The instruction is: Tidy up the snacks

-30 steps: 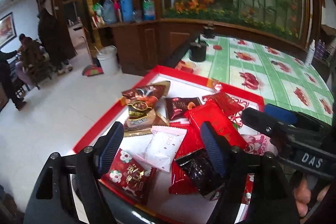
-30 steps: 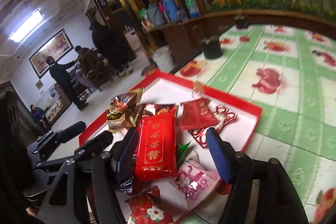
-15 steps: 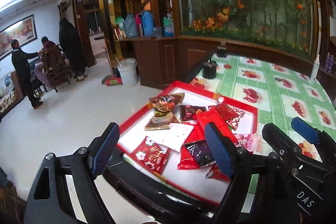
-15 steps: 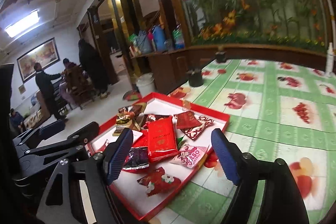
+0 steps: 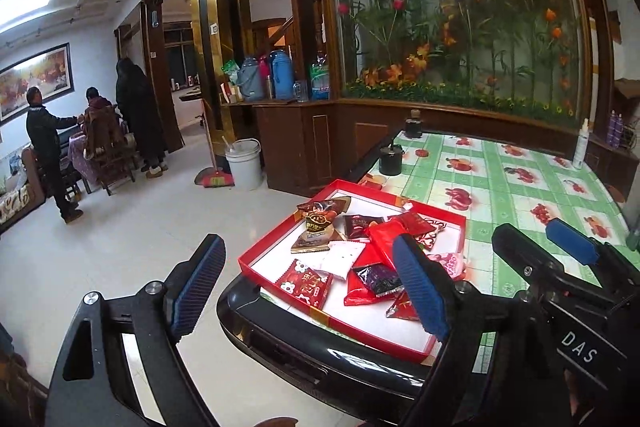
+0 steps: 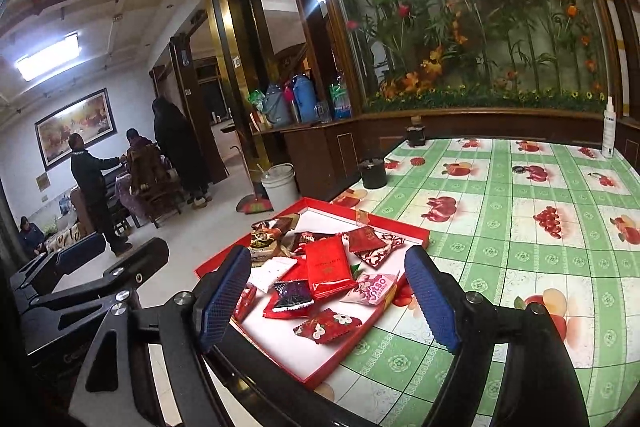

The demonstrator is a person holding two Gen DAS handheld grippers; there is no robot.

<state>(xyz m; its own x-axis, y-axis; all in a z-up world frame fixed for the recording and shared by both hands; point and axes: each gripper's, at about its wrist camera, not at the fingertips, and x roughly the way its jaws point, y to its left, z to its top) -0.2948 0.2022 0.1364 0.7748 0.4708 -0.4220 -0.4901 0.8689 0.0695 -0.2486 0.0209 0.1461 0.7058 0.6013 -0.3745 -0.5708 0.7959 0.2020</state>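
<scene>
At the bench corner, two empty tongs hang back from a red tray [image 6: 404,235] of snack packets.

Left tongs [image 5: 308,287] and right tongs [image 6: 332,297] both stand released with nothing between the pads; the right pair's jaws have just been opening. The snacks [image 6: 330,267] lie jumbled in the tray, which sits at the bench [image 6: 520,227] edge on a green fruit-print cloth. This looks like a pause between picks. Next, one pair should probably drop toward a top packet, such as the long red one, and close on its edge.

table [image 6: 520,251]: green fruit-print cloth | on it: red tray [image 6: 320,373], black pot [image 6: 373,174], spray bottle [image 6: 608,129]
</scene>
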